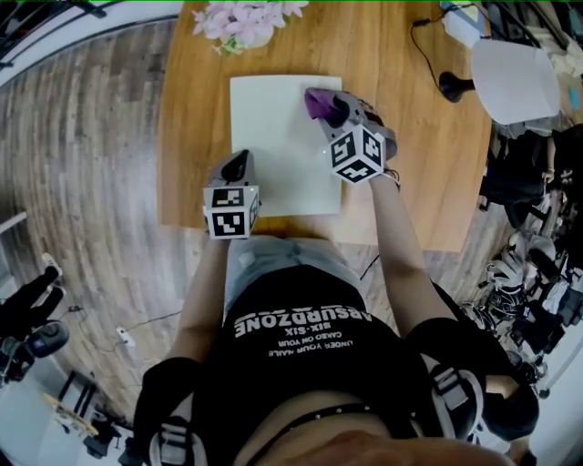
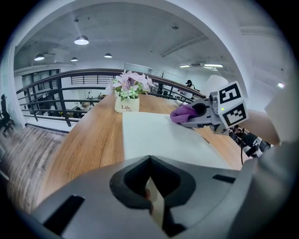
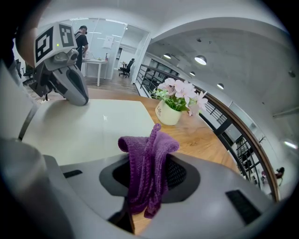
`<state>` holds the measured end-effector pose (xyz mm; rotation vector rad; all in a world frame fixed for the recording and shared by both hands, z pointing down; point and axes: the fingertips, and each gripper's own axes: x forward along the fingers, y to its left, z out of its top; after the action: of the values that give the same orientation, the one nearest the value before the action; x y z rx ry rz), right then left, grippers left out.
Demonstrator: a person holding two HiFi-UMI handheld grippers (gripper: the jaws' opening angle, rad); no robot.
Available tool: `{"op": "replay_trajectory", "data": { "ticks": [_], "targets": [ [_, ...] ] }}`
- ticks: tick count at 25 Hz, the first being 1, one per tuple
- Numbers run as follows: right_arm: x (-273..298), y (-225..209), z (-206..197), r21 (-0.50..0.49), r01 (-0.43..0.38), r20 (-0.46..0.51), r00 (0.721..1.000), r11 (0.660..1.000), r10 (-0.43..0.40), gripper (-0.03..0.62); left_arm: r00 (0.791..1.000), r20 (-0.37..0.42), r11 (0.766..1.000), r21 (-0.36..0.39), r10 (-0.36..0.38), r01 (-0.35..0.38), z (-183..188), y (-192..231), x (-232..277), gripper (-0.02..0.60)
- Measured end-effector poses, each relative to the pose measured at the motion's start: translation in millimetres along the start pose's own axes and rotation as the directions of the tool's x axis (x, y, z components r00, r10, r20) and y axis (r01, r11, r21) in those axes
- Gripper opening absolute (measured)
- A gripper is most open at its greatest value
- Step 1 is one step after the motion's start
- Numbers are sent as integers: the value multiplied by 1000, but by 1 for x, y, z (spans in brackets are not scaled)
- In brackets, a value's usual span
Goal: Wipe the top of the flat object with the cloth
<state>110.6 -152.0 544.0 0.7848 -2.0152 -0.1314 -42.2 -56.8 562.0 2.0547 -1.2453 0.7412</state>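
Our right claw [image 3: 148, 184] is clamped on the purple cloth [image 3: 148, 154], which bunches up out of the jaws in a thick fold and hangs forward over the tips. It sits at the far right corner of the pale board [image 1: 278, 159], and from the left gripper view the cloth seems to rest on the surface, though we cannot be sure how firmly. Our left claw [image 2: 149, 159] has its jaws pressed together on nothing, with the tip down near the board's near left edge (a fair spot for steadying it). The board lies flat on the wooden table [image 1: 410, 173], with a pot of flowers [image 1: 244, 20] just beyond its far edge. We judge the wipe to be at or near its start, since most of the top lies uncovered. To do it well, we should tilt the right claw so the cloth, not the hard jaw tips, meets the surface, press lightly and evenly, and sweep in overlapping passes from far to near while the left claw bears down so the board cannot slide. We should stop short of the flowers.
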Motion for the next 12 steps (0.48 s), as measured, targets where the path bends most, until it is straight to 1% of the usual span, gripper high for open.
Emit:
{"op": "replay_trajectory", "data": {
  "ticks": [12],
  "targets": [
    [-15,17,-6,28,-6,16,1000,1000,5,126,1000,9,1000,-1,3,-3,1,-1,0,12]
  ]
}}
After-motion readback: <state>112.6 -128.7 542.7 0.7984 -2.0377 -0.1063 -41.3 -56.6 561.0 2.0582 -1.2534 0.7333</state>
